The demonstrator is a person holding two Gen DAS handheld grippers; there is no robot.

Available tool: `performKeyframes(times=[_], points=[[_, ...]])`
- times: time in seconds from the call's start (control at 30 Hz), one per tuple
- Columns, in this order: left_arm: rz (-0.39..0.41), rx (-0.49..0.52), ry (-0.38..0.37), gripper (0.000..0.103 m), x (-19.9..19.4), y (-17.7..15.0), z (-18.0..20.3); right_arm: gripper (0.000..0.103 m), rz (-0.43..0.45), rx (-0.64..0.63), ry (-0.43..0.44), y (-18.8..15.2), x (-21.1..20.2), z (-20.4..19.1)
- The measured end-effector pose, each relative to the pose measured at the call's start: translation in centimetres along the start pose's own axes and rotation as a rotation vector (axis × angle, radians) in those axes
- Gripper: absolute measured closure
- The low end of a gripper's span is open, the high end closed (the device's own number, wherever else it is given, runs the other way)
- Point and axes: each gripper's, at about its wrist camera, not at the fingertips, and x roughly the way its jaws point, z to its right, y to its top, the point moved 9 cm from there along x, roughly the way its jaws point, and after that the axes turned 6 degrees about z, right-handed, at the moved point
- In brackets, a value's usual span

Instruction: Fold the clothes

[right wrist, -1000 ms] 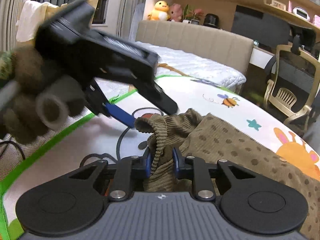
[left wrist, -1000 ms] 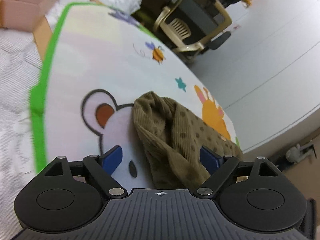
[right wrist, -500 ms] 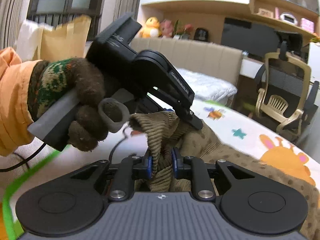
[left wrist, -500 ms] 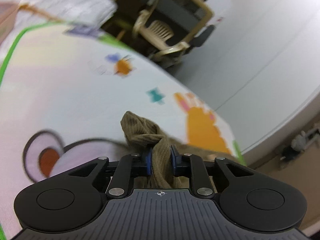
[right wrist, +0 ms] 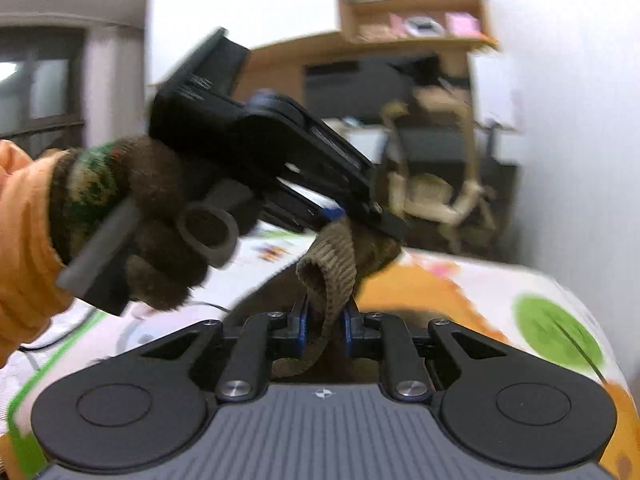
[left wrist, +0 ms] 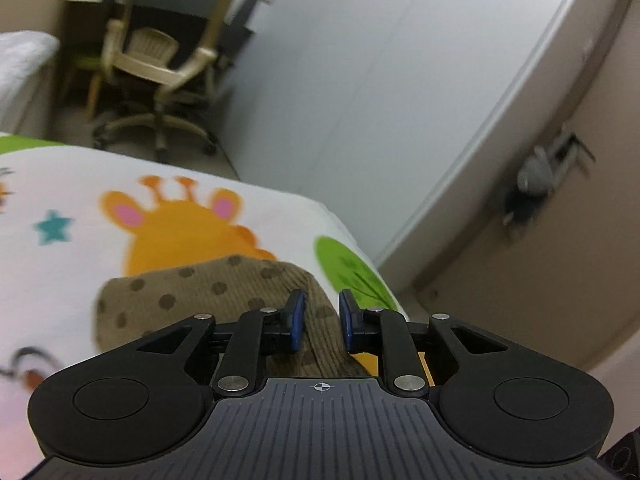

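A brown corduroy garment with dark dots (left wrist: 208, 284) lies on a cartoon play mat (left wrist: 80, 264), over the orange giraffe print. My left gripper (left wrist: 322, 320) is shut on a raised fold of it, with cloth filling the gap between the blue pads. In the right wrist view a gloved hand (right wrist: 160, 240) with an orange sleeve holds the left gripper (right wrist: 360, 220), which pinches the ribbed hem (right wrist: 332, 264). My right gripper (right wrist: 325, 326) grips the same hem lower down, and its jaws are still closing on the cloth. The hem hangs lifted off the mat between both grippers.
The mat's edge with a green tree print (left wrist: 352, 272) lies just right of the garment, and bare floor follows. A beige office chair (left wrist: 160, 60) stands beyond the mat by a white wall. A bed corner (left wrist: 20, 60) shows at the far left. A wooden shelf (right wrist: 416, 20) hangs behind.
The left gripper went from open around the garment's edge to shut on it. Both grippers then lifted the hem and swung toward the giraffe end of the mat, rolling as they went.
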Motion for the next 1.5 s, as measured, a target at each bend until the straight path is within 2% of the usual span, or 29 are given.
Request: performKeyframes(times=[0.07, 0.13, 0.23, 0.3, 0.37, 0.43, 0.5, 0.53, 0.57, 0.6, 0.67, 0.7, 0.73, 0.77, 0.87, 0.97, 1.03, 1.1, 1.2, 1.27, 1.33, 1.43, 1.5], points=[[-0.025, 0.003, -0.008, 0.073, 1.6, -0.5, 0.7, 0.088, -0.064, 0.072, -0.024, -1.4, 0.3, 2.4], [-0.023, -0.005, -0.033, 0.071, 1.7, -0.8, 1.2, 0.088, -0.129, 0.110, -0.013, -2.9, 0.9, 3.2], [0.022, -0.001, -0.039, 0.047, -0.9, -0.4, 0.8, 0.088, -0.197, 0.115, -0.004, -4.7, 2.0, 3.6], [0.061, -0.002, -0.013, 0.041, -3.4, -0.1, -0.6, 0.087, -0.212, 0.118, -0.003, -5.2, 2.7, 3.5], [0.087, -0.012, 0.020, 0.032, -5.7, -0.4, -2.4, 0.086, -0.214, 0.161, 0.008, -5.2, 2.8, 4.0], [0.085, -0.039, 0.059, 0.031, -7.3, -1.8, -4.7, 0.082, -0.215, 0.203, 0.018, -5.2, 3.0, 4.4], [0.051, -0.091, 0.092, 0.031, -7.7, -4.2, -7.2, 0.067, -0.211, 0.297, 0.041, -4.8, 3.3, 5.3], [0.035, -0.134, 0.085, 0.032, -7.4, -5.4, -8.2, 0.054, -0.205, 0.329, 0.057, -4.7, 3.6, 5.2], [0.020, -0.178, 0.078, 0.033, -7.1, -6.6, -9.2, 0.048, -0.199, 0.361, 0.073, -4.7, 3.8, 5.1], [0.005, -0.223, 0.070, 0.033, -6.8, -7.8, -10.1, 0.047, -0.193, 0.392, 0.089, -4.7, 4.1, 5.0], [0.014, -0.291, 0.027, 0.033, -6.1, -8.9, -10.9, 0.049, -0.212, 0.403, 0.116, -5.0, 5.2, 4.7], [0.024, -0.319, 0.010, 0.034, -5.8, -9.2, -11.2, 0.055, -0.221, 0.400, 0.129, -5.2, 5.7, 4.4], [0.032, -0.322, 0.006, 0.035, -5.7, -9.2, -11.2, 0.075, -0.221, 0.380, 0.143, -5.2, 5.8, 4.0], [0.035, -0.310, 0.007, 0.037, -5.6, -9.0, -11.0, 0.081, -0.220, 0.365, 0.154, -5.1, 5.7, 3.6], [0.042, -0.251, -0.011, 0.044, -5.7, -7.9, -9.1, 0.092, -0.174, 0.337, 0.136, -3.4, 4.9, 4.0], [0.060, -0.191, -0.068, 0.044, -5.6, -6.3, -6.2, 0.093, -0.090, 0.339, 0.103, -0.8, 2.7, 6.0], [0.064, -0.139, -0.118, 0.044, -5.0, -5.8, -3.9, 0.093, -0.069, 0.299, 0.044, 0.0, 1.8, 7.8], [0.043, -0.091, -0.144, 0.044, -3.8, -5.9, -2.0, 0.092, -0.102, 0.285, -0.020, -0.7, 1.7, 9.8], [0.019, -0.049, -0.148, 0.043, -2.5, -6.3, -0.1, 0.092, -0.192, 0.306, -0.068, -3.9, 2.3, 11.3], [0.048, -0.066, -0.158, 0.034, -3.2, -5.8, 0.0, 0.092, -0.223, 0.319, -0.057, -5.5, 2.5, 11.1], [0.090, -0.072, -0.112, 0.028, -4.5, -5.2, -1.1, 0.092, -0.221, 0.310, -0.049, -6.0, 2.2, 10.7], [0.112, -0.101, 0.002, 0.028, -6.1, -5.3, -4.6, 0.092, -0.198, 0.335, -0.021, -5.4, 2.0, 10.5], [0.098, -0.171, 0.054, 0.030, -6.1, -6.1, -7.3, 0.080, -0.185, 0.374, 0.012, -5.1, 1.9, 10.3]])
